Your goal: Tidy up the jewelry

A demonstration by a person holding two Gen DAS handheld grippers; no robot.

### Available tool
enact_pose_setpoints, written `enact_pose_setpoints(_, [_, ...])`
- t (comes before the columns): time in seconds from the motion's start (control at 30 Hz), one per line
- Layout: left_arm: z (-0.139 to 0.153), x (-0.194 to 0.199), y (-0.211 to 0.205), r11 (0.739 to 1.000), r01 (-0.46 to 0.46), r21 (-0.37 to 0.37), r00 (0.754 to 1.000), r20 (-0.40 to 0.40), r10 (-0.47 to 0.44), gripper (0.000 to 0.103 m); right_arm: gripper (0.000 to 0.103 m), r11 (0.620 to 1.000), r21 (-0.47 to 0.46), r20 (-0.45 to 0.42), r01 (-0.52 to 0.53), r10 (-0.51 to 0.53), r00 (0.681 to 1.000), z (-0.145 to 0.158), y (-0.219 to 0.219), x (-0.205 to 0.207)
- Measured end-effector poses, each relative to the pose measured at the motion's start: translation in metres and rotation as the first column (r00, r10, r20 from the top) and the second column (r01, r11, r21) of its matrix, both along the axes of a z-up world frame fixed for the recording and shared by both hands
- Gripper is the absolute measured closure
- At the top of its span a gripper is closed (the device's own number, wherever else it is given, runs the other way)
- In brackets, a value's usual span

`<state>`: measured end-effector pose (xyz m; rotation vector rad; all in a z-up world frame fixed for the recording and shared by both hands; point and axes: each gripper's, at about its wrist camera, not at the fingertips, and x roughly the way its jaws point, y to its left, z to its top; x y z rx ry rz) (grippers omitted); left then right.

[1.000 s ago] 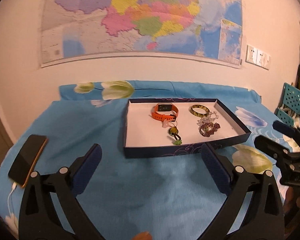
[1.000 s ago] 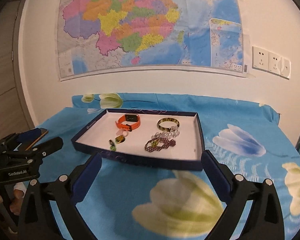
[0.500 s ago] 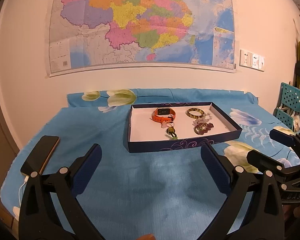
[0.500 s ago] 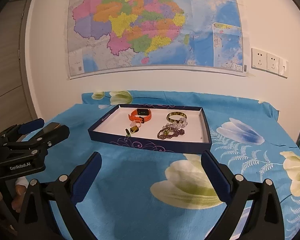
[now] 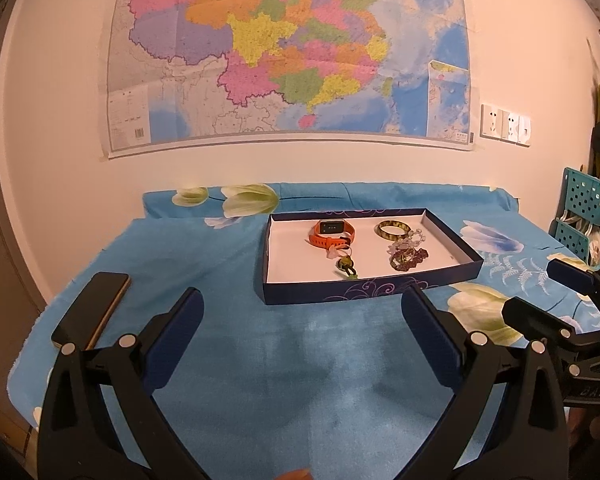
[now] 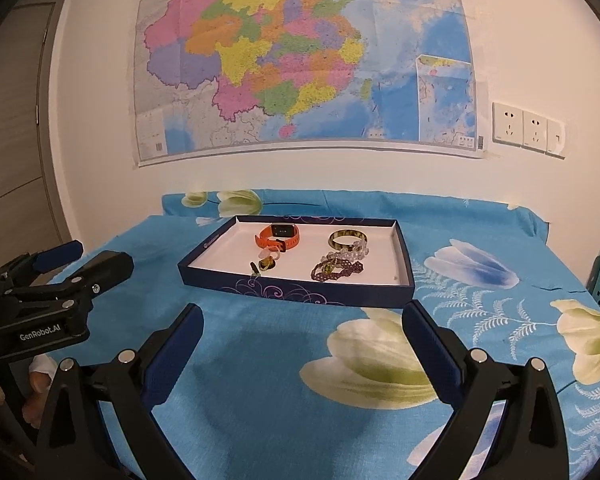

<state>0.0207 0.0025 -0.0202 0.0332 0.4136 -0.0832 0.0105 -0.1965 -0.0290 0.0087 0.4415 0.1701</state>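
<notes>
Both cameras have pulled back and up over the last second: the tray (image 5: pixel 364 290) sits smaller and farther off than before, and more wall map (image 5: pixel 288 52) is in frame. Left gripper (image 5: pixel 300 332) hovers low over the blue floral cloth (image 5: pixel 260 380), jaws wide apart, nothing between them. Right gripper (image 6: pixel 302 344) is the same: jaws apart, empty, over the cloth's white flower print, with the tray just beyond its tips. Each gripper shows in the other's view, left one at the left edge of the right wrist view with fingers (image 6: pixel 36 392) of a hand on its grip, both level and pointing toward the tray. A dark phone (image 5: pixel 92 308) lies at the near-left edge of the surface, well apart from the tray. The jewelry is all inside the dark-blue tray: orange watch (image 5: pixel 331 233) at the back, green-and-gold pendant (image 5: pixel 346 266) just in front of it, patterned bangle (image 5: pixel 392 230) to the right, clear bead bracelet (image 5: pixel 410 240) touching it (hard to separate the strands), dark purple bead bracelet (image 5: pixel 409 259) nearer. Nothing blocks the way to the tray. Beyond: wall sockets (image 5: pixel 505 124) and a teal basket (image 5: pixel 588 200) at far right.
</notes>
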Motion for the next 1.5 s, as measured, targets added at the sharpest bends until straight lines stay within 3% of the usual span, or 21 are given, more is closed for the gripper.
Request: enact_pose_setpoints(1.5, [-0.0039, -0.0063, -0.0012, 1.0, 0.001, -0.017, 1.0, -0.016, -0.001, 0.005, 0.007, 1.0, 0.01, 0.006, 0.006, -0.006, 1.0, 0.0032, -0.0027, -0.0094])
